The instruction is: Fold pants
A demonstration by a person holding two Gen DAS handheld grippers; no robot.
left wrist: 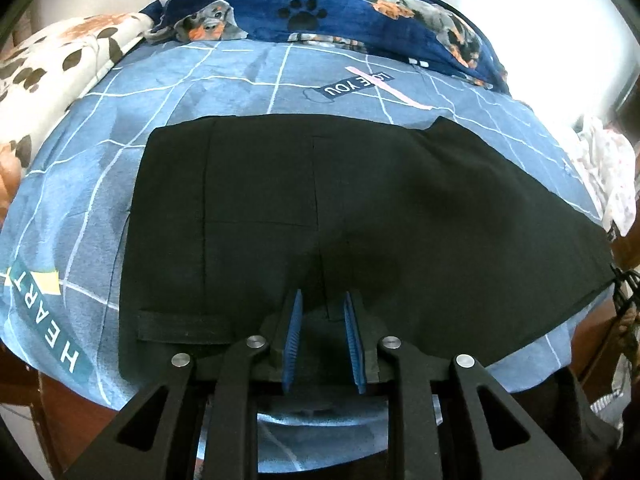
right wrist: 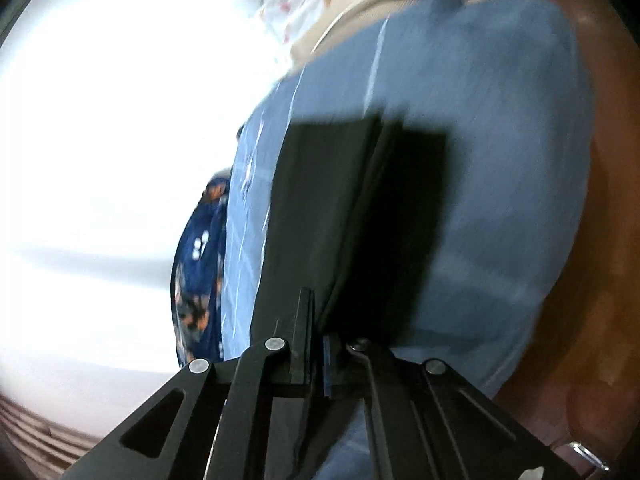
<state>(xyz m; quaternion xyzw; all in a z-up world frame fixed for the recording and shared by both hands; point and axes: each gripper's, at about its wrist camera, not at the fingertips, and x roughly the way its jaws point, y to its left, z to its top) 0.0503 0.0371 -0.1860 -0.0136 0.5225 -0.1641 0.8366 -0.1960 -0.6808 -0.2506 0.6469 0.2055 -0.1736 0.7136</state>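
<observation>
Left tongs (left wrist: 322, 300) slightly parted over black pants (left wrist: 360, 200), right tongs (right wrist: 318, 320) clamping pants

Both views show strong fisheye distortion, with straight lines bowed and a dark circular vignette at the corners. The left wrist view is sharp and evenly lit; the white wall (left wrist: 540, 8) at upper right is overexposed, and the black pants (left wrist: 320, 208) show almost no surface detail. The right wrist view is heavily motion-blurred throughout, with a blown-out white area filling the left half and streaked edges on the blue bedsheet (right wrist: 500, 160).
</observation>
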